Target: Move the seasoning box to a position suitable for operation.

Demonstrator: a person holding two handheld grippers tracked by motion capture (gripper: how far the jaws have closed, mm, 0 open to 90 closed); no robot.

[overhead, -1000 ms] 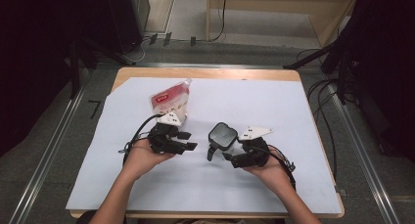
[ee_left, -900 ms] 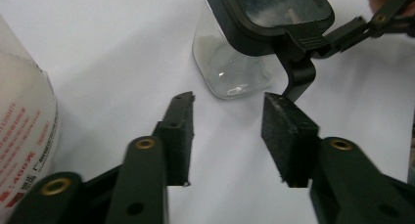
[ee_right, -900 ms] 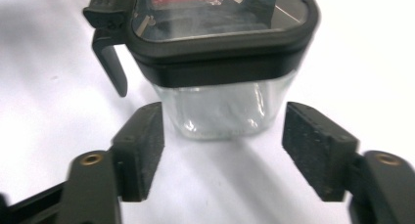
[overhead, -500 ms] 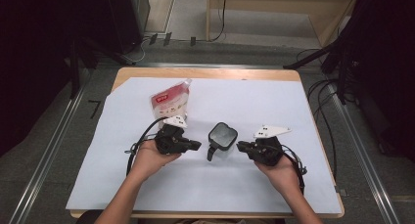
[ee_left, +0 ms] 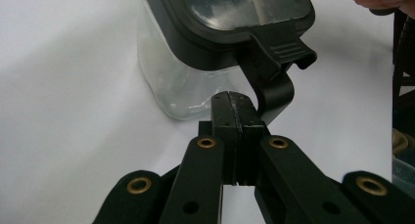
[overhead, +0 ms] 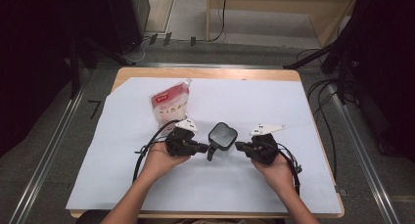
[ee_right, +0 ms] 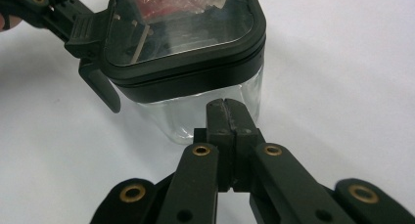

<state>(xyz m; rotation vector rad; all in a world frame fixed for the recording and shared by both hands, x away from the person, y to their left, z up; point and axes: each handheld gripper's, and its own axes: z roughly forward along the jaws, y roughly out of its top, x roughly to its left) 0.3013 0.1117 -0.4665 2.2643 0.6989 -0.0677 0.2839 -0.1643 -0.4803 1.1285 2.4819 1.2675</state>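
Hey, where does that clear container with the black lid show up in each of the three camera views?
High view: clear container sits mid-table, between the two grippers.
Left gripper view: it lies top centre, beyond the shut jaws.
Right gripper view: upper centre, just past the shut jaws.
Shared landmark: its black lid latch.

Left gripper [overhead: 204, 147] and right gripper [overhead: 239, 146] tip to tip, jaws closed, empty

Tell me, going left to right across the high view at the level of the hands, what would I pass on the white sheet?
Left black hand-held gripper → clear plastic container with a black lid → right black hand-held gripper.
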